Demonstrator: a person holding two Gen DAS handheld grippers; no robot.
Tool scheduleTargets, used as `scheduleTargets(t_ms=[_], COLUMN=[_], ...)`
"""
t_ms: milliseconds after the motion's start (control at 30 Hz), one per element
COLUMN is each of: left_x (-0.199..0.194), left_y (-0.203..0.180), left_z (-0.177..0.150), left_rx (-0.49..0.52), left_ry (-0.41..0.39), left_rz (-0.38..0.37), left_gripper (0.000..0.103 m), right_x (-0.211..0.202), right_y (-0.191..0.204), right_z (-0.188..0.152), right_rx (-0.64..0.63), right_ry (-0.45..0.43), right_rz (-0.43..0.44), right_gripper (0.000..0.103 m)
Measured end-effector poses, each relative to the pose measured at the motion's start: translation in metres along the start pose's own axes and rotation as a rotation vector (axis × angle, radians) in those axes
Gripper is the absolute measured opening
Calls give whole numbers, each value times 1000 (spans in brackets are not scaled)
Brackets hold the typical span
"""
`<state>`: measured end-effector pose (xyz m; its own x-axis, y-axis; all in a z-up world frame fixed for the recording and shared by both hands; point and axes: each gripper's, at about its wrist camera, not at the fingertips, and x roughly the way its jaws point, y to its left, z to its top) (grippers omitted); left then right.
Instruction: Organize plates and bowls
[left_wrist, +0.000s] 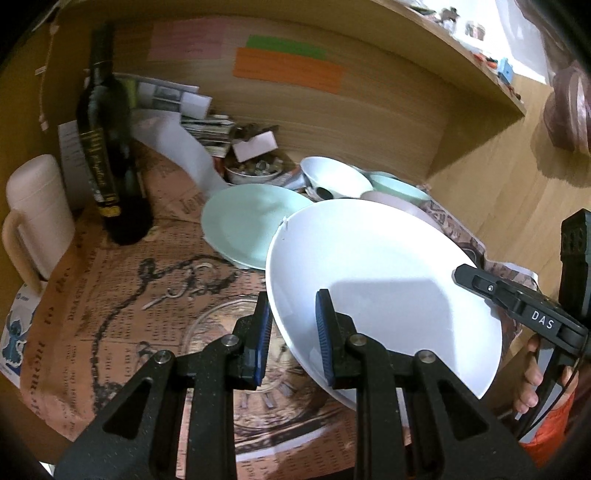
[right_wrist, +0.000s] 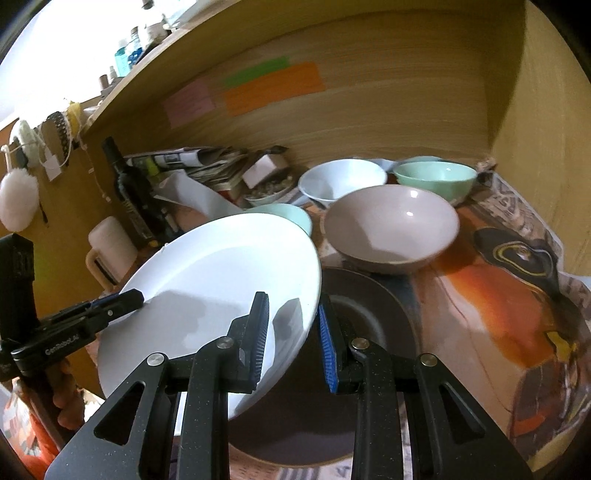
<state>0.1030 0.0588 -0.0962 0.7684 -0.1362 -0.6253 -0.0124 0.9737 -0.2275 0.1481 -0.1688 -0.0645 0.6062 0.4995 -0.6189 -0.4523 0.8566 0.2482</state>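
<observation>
Gripping opposite rims, left gripper (left_wrist: 293, 334) and right gripper (right_wrist: 293, 338) fingers hold the white plate (left_wrist: 380, 273) tilted.

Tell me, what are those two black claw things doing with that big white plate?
A person holds a gripper in each hand, and both pinch the white plate by opposite edges: the left gripper on one side, the right gripper on the other. The plate is lifted and tilted above a dark plate. A green plate and three bowls wait behind.
</observation>
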Motion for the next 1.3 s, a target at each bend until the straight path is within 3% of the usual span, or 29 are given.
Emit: scheduleTargets(t_ms=[600,1300], left_x=[39,70], left_y=[-27,-25], left_z=[-13,-19], left_rx=[39,42], left_ry=[99,180], left_rz=[-35,-48], left_gripper=[23,24], right_x=[7,17], right_y=[-43,-52], right_z=[-19,-27], right_rx=[78,94], right_ry=[73,116], right_rz=[-57,-91], right_gripper=[24,24])
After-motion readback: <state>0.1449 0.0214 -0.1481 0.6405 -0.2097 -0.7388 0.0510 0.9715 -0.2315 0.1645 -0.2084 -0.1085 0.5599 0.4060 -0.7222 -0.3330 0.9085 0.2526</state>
